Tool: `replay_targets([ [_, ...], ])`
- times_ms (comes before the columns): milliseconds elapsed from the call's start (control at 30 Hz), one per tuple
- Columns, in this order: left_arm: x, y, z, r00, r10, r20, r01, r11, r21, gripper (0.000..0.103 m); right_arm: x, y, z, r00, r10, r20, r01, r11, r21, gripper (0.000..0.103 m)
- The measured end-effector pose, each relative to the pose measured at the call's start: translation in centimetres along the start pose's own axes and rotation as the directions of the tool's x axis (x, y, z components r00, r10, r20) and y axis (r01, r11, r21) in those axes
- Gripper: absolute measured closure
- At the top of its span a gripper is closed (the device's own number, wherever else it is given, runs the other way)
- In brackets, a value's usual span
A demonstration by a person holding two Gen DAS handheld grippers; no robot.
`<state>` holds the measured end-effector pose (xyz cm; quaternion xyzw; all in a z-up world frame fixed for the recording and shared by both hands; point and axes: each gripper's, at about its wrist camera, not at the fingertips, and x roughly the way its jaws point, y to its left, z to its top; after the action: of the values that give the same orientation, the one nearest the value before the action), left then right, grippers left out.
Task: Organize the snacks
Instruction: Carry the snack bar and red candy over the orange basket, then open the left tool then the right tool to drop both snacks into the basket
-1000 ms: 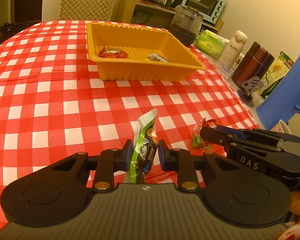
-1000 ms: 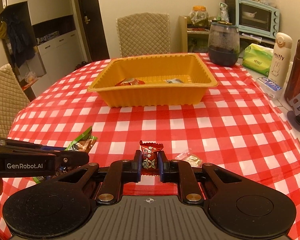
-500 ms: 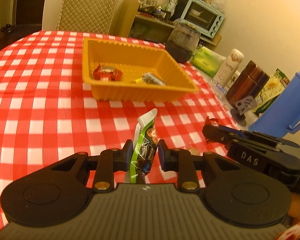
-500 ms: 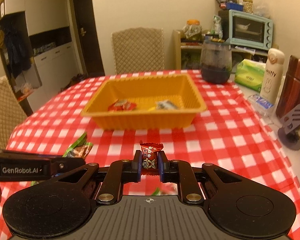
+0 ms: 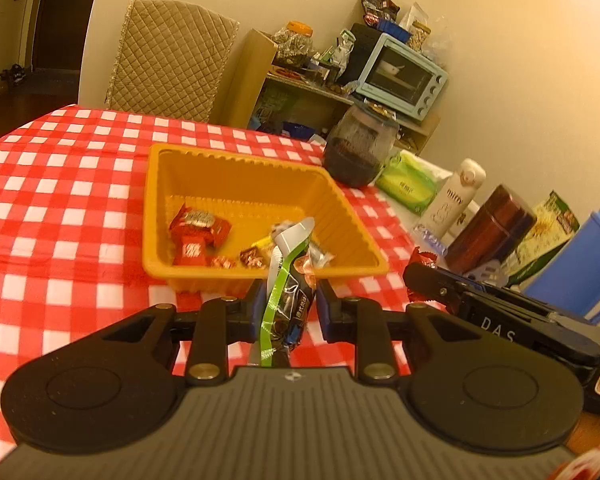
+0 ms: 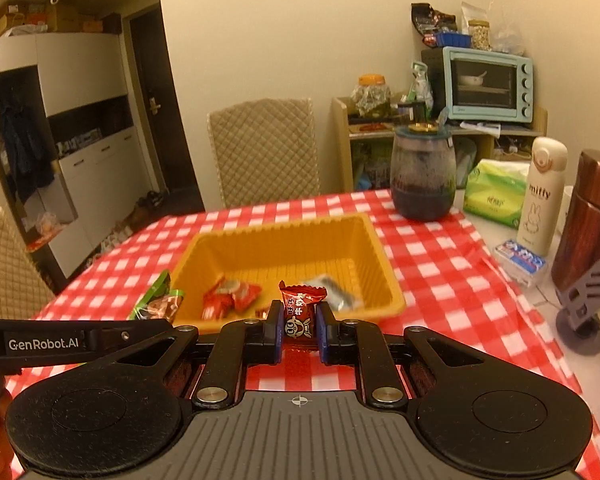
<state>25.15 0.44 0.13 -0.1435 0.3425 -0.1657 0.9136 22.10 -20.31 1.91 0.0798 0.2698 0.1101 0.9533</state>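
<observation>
My left gripper [image 5: 287, 300] is shut on a long green and black snack packet [image 5: 288, 280], held upright above the table just short of the near wall of the orange tray [image 5: 260, 168]. My right gripper [image 6: 298, 320] is shut on a small red candy [image 6: 300, 306], also raised in front of the tray [image 6: 288, 232]. The tray holds red wrapped snacks [image 5: 198, 230] and a few small candies [image 5: 252, 256]. The right gripper shows in the left wrist view [image 5: 416, 276], the left one in the right wrist view [image 6: 156, 322].
A red and white checked cloth [image 5: 60, 200] covers the table. A dark glass jar [image 5: 358, 152], green tissue pack [image 5: 406, 186], white bottle [image 5: 456, 196], brown flask [image 5: 488, 232] and blue jug [image 5: 580, 264] line the right side. A quilted chair [image 5: 168, 60] stands beyond.
Both grippers have lifted off the table and moved forward toward the orange tray, each still holding its snack. The tray now looks closer and seen from higher.
</observation>
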Motion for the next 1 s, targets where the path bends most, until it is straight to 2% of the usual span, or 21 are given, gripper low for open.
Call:
replay_targets([
  [333, 3.2, 1.6, 3.5, 1.0, 0.018, 0.017, -0.018, 1.0, 0.007, 0.079, 3.7, -1.8, 3.0, 1.0, 0.0, 0.005, 0.0, 0.997, 0.074, 0.086],
  [567, 6.0, 2.5, 5.9, 1.0, -0.019, 0.003, 0.019, 1.0, -0.003, 0.079, 7.1, -2.0, 3.9, 1.0, -0.001, -0.013, 0.002, 0.997, 0.081, 0.086],
  [1000, 10.0, 3.9, 6.9, 1.0, -0.002, -0.025, 0.002, 1.0, -0.011, 0.079, 12.0, -2.8, 4.0, 0.998, -0.001, -0.069, 0.007, 0.996, 0.094, 0.086],
])
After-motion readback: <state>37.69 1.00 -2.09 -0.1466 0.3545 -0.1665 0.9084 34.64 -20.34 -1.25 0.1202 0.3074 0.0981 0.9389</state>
